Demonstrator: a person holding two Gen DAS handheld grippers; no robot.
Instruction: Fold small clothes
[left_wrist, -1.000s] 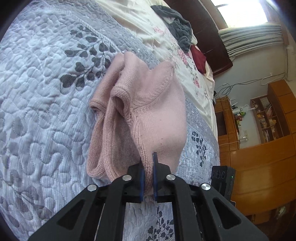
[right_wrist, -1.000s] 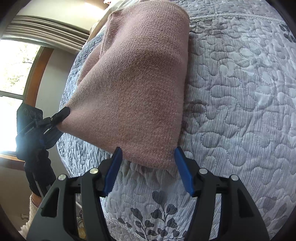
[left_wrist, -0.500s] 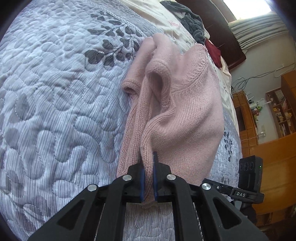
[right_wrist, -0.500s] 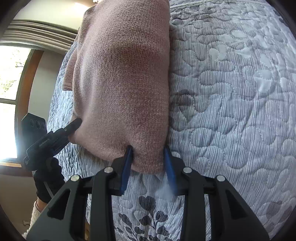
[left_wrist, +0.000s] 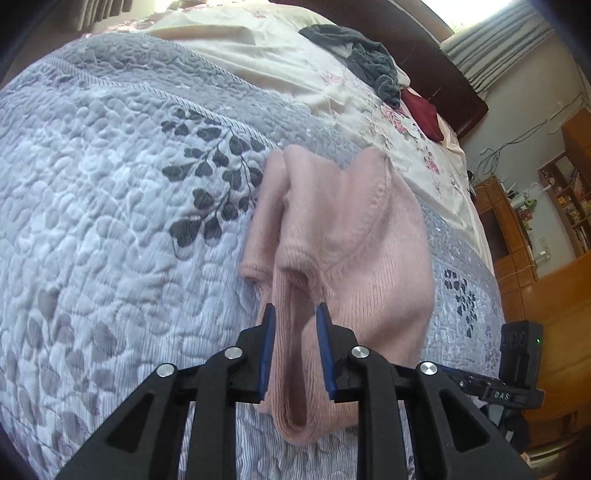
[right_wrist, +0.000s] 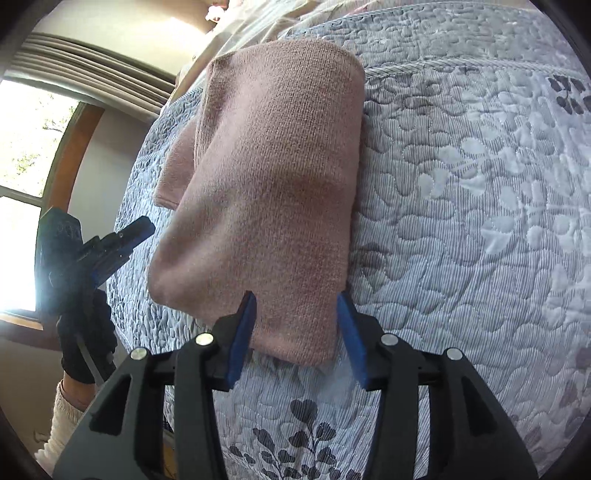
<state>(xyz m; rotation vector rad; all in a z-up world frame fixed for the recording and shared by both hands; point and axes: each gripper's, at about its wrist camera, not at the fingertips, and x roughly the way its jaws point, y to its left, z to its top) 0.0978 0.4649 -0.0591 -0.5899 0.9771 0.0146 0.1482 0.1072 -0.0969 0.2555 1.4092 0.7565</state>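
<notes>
a small pink knitted sweater (left_wrist: 354, 236) is lying folded into a long narrow bundle on a grey quilted bedspread (left_wrist: 110, 192) printed with dark leaves. in the right wrist view the sweater (right_wrist: 273, 177) is showing a smooth, flat top layer, with a sleeve edge peeking out along its left side. in the left wrist view the ribbed cuffs and neckline are bunching into soft loops at the near end.

the bundle's long axis is running straight away from both cameras, so each gripper is facing one corner of the same near short edge. the left gripper (left_wrist: 293, 347) is sitting with its blue pads spread a little way apart, a loop of knit lying loosely between them and not being pinched. the right gripper (right_wrist: 295, 332) is spread wider, its pads standing either side of the near right corner without pressing on it. both seem to be letting go, so this fold looks laid down. seen from the right wrist, the left gripper (right_wrist: 122, 240) is hovering just beside the bundle's left edge, held by a hand in a dark glove (right_wrist: 86, 332).

neither gripper is clearly nearer; the sweater is lying directly ahead of both, so any next fold would likely bring this near edge forward along the length.

farther up the bed, a cream floral sheet (left_wrist: 295, 62) is carrying a dark grey garment (left_wrist: 362, 55) and a dark red one (left_wrist: 424, 114). wooden shelves are standing beyond the bed.
</notes>
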